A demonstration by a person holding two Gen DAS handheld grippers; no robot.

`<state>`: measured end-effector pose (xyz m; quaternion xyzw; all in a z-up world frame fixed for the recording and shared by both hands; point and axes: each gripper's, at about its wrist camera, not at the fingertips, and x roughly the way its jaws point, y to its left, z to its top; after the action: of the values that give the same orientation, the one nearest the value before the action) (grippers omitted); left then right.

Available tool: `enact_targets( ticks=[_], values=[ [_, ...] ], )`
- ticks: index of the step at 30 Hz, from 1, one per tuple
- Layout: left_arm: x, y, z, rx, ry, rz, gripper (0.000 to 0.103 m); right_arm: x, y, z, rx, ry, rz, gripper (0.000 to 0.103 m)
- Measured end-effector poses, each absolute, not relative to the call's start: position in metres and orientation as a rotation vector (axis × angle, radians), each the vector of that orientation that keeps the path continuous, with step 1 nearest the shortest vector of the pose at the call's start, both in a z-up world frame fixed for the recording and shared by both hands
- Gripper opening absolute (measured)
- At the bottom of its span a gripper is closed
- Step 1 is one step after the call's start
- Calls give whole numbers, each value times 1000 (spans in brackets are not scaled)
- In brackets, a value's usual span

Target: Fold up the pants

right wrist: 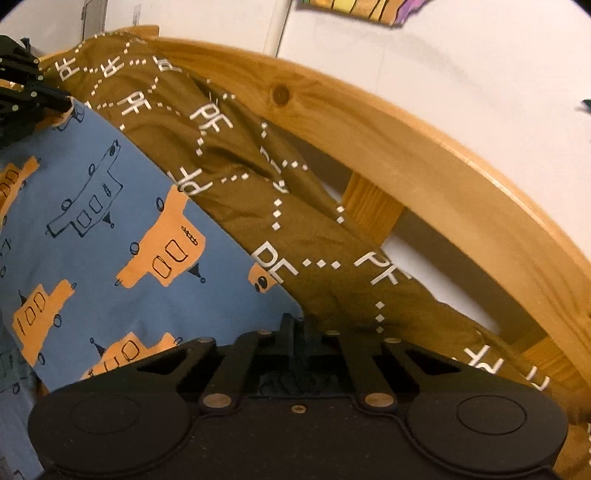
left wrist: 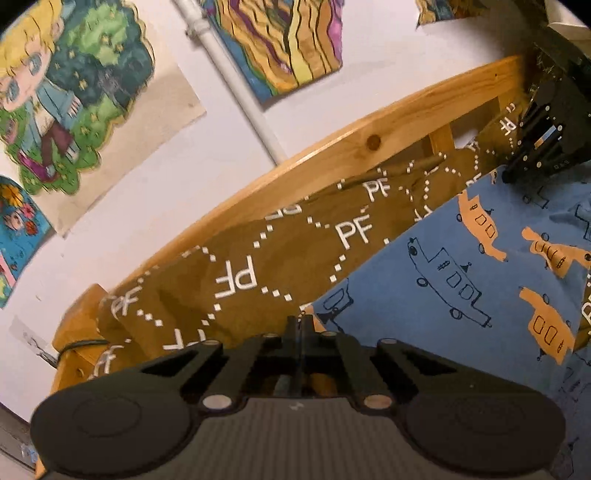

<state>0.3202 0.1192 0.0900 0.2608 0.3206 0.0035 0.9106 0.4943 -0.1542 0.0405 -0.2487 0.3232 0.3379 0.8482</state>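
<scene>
A: Pants status?
B: Blue pants (left wrist: 461, 266) lifted over the brown PF blanket (left wrist: 280, 258), by the wooden bed rail (left wrist: 332, 147).
A: Jaws?
B: Left gripper (left wrist: 300, 325) and right gripper (right wrist: 299, 325) both clamped together on the pants' edge.

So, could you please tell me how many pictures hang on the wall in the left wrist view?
4: cartoon-girl picture upper left, blue picture below it, wavy-striped picture top centre, cropped picture top right corner. Others may lie outside view.
</scene>
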Motion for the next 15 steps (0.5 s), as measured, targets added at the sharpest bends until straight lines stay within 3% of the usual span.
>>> enact_targets(
  ticks=[7, 15],
  values=[
    [264, 104, 96, 641, 486, -33, 1, 425, -171, 64, -544, 468, 614, 2],
    [170, 83, 85, 766, 300, -148, 1, 289, -201, 57, -656, 245, 538, 1]
  ],
)
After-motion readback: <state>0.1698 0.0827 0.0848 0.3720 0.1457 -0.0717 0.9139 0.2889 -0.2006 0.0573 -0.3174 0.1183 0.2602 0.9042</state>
